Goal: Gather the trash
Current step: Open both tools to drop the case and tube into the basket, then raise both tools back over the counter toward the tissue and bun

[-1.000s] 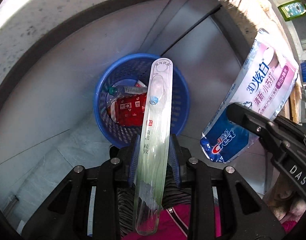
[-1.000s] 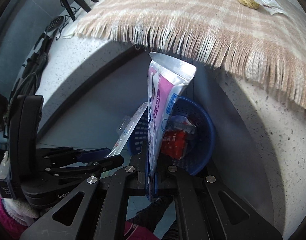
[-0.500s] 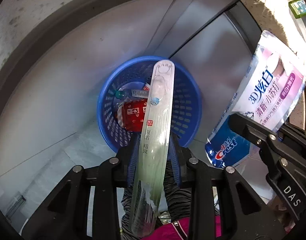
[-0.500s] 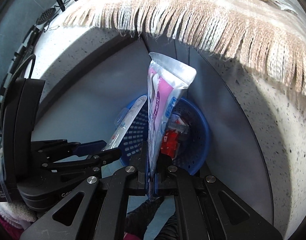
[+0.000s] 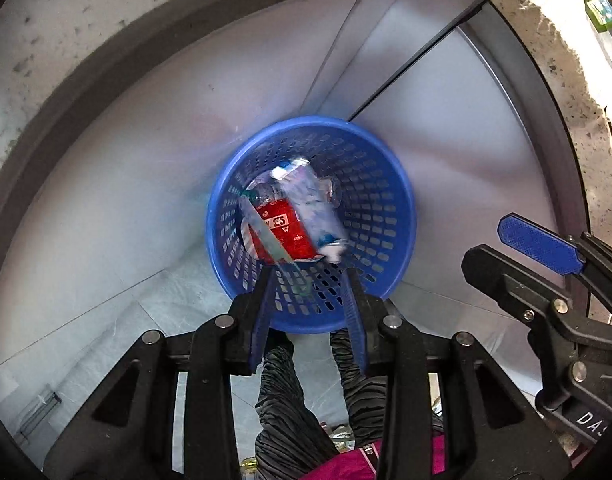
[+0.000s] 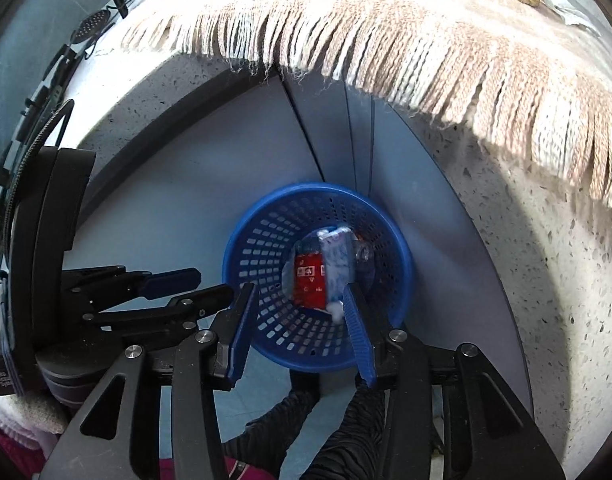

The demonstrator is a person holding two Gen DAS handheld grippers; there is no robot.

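Left wrist: basket (image 5: 390,184) w/ toothpaste tube (image 5: 314,208)

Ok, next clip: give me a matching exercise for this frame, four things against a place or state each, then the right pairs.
Things:
1. blue basket
2. red carton
3. fringed cloth
4. left claw

Places or states:
A. draped over the counter edge
B. open, nothing between its fingers
C. on the floor by the cabinet
D. lying inside the basket

Pairs: 1-C, 2-D, 3-A, 4-B
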